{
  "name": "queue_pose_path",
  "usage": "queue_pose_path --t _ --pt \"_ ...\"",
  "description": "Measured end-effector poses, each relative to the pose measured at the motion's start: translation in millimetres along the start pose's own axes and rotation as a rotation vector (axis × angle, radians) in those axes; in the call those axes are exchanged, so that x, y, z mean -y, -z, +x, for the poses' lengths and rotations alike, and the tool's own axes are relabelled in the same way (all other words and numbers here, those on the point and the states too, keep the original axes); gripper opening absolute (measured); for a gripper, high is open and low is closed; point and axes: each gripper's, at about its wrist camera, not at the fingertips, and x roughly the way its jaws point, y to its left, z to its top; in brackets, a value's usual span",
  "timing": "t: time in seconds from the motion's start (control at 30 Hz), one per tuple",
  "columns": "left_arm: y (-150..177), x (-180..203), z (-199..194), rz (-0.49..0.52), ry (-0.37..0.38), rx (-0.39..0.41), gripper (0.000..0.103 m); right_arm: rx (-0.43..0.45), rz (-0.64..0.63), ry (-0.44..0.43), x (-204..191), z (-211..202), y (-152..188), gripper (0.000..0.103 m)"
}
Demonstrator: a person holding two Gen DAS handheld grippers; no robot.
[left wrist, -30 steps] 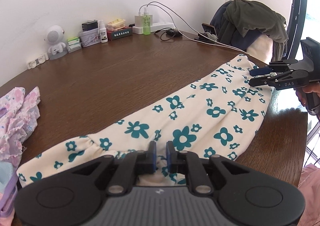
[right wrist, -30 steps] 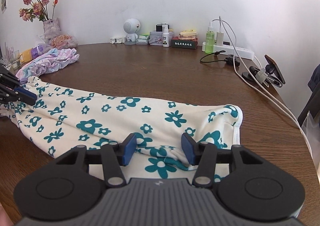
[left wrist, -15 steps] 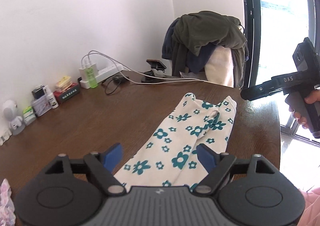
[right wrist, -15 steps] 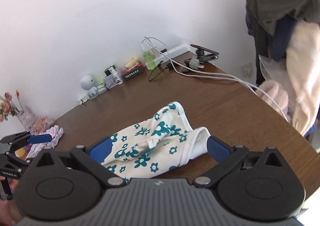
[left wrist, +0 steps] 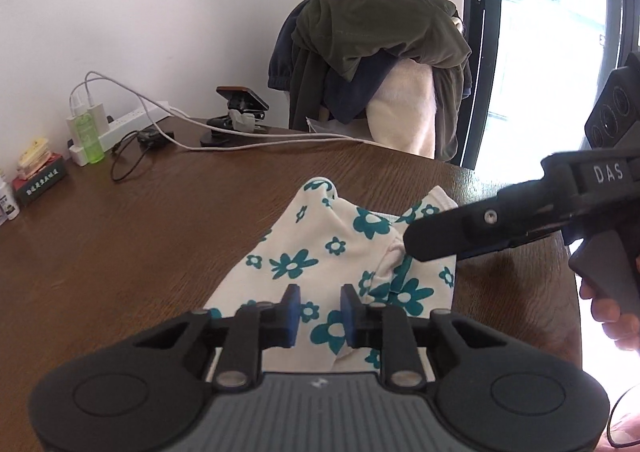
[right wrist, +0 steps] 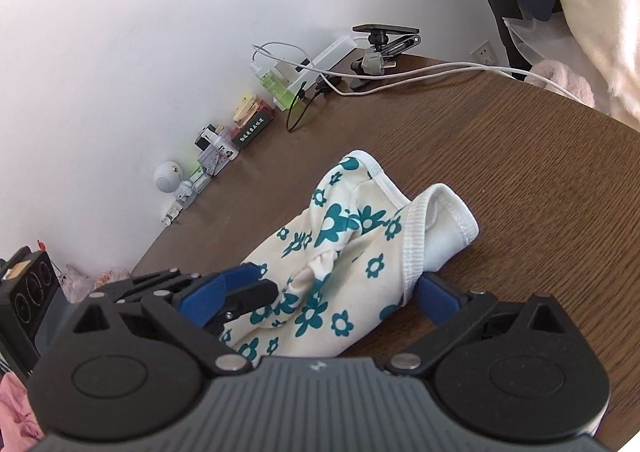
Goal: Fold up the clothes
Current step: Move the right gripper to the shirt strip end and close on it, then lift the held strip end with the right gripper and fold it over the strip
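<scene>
Garment: floral cloth (left wrist: 320,252), doubled over near table (left wrist: 120,252) edge.
Left gripper (left wrist: 319,314): jaws just narrowed (cloth between; grip unclear).
Right gripper (right wrist: 320,292): spread wide, straddling cloth.

Our left gripper (left wrist: 318,316) tilts downward, its fingers (left wrist: 290,310) having just been closing to a narrow gap over cloth. Our right gripper (right wrist: 320,298) spreads wide, its hand (left wrist: 612,316) on the trigger.

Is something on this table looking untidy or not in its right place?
Yes. The flowered garment is folded unevenly: its white-trimmed hem gapes open and cloth is bunched mid-fold. Behind the table, a heap of clothes is piled over a chair.
</scene>
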Motion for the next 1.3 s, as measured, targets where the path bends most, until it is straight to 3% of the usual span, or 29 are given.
queue_pose_path --t 0.1,0.17,0.33,0.4,0.47,0.5,0.77,0.9,1.17,1.3 --pt "6 -3 3 -0.013 0.012 0.009 0.02 0.038 0.052 -0.017 5 4 -2 0.097" --pt "10 -5 4 -0.025 0.02 0.018 0.019 0.049 0.067 -0.006 6 7 -4 0.083" --pt "12 -7 2 -0.049 0.029 0.038 0.019 0.056 0.088 0.02 7 20 -10 0.066" --pt "13 -8 2 -0.057 0.033 0.045 0.019 0.054 0.081 0.034 6 25 -11 0.056" --pt "15 -10 1 -0.067 0.037 0.052 0.02 0.049 0.076 0.05 5 30 -11 0.036" --pt "15 -11 1 -0.074 0.039 0.055 0.021 0.045 0.074 0.06 5 32 -11 0.034" --pt "16 -12 -1 -0.104 0.042 0.062 0.022 0.052 0.056 0.068 5 30 -10 0.023" --pt "14 -11 -14 -0.117 0.013 0.078 0.039 0.068 0.006 0.082 1 28 -11 0.02" --pt "22 -6 -41 -0.04 -0.055 0.079 0.037 0.124 -0.102 0.124 -2 15 -19 0.018" --pt "30 -11 -43 -0.064 -0.048 0.07 0.037 0.119 -0.088 0.127 3 14 -20 0.017"
